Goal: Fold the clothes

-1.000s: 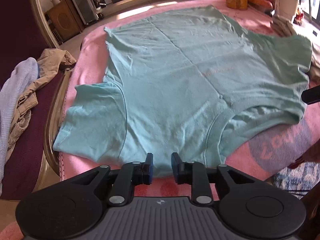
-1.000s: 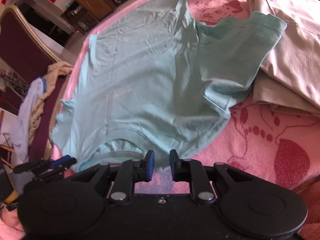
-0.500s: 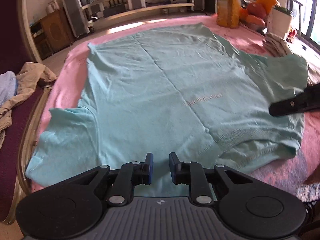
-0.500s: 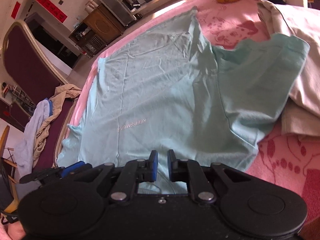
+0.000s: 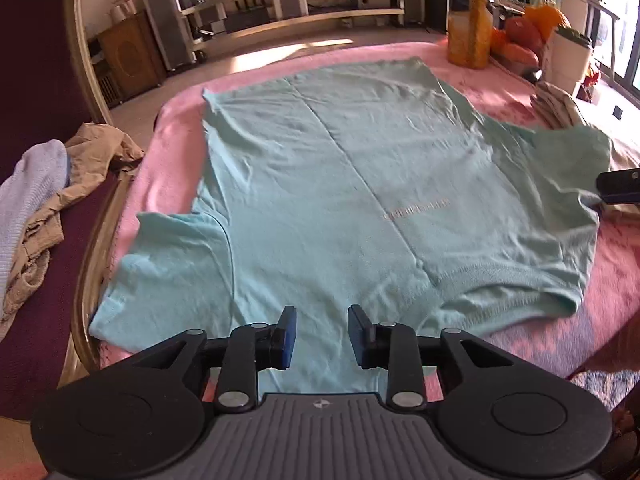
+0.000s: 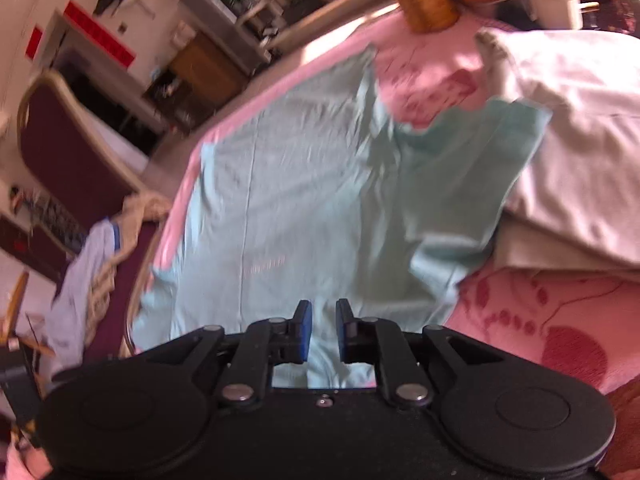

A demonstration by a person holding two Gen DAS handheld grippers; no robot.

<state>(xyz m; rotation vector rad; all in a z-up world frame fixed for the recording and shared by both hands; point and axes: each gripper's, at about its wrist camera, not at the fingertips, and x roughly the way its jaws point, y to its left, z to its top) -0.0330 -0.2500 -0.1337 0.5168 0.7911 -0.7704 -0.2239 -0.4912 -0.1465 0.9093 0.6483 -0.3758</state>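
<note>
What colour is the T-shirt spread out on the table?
Light mint green, plain. The T-shirt shows best in the left wrist view.

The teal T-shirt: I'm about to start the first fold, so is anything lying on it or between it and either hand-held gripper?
Nothing visible is. The teal T-shirt lies spread on the pink blanket with nothing on top. The left hand-held gripper, jaws opening, and the right hand-held gripper both hang over its near edge. The cream clothes only border its far sleeve.

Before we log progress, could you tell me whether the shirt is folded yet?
Spread, unfolded: the shirt lies flat, with both sleeves out and its hem showing.
</note>
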